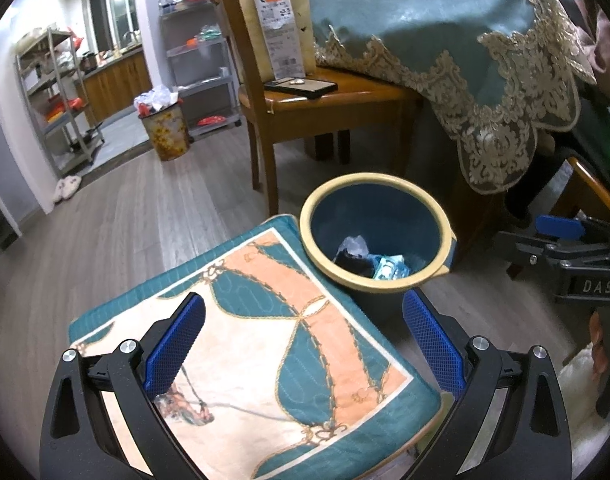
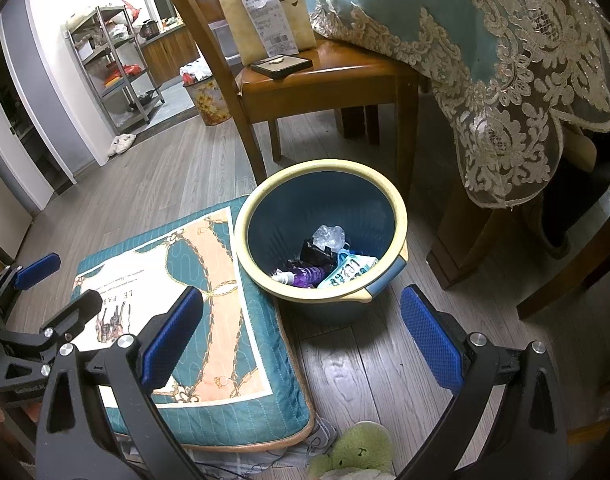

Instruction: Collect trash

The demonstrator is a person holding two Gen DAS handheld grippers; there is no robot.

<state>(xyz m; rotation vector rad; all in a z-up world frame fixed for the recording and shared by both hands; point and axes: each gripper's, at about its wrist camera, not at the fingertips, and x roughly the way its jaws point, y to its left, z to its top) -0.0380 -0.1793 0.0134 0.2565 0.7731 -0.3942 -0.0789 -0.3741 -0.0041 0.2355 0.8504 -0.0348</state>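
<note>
Bin (image 2: 323,200) upright, mouth up; both tongs (image 1: 303,344) (image 2: 301,340) wide, empty

We hold our left gripper (image 1: 303,338) with its blue-padded fingers (image 1: 176,344) spread wide, empty, pointing toward twelve o'clock. Our right gripper (image 2: 301,332) is likewise wide apart and empty, with the left one visible at its nine o'clock.
</note>
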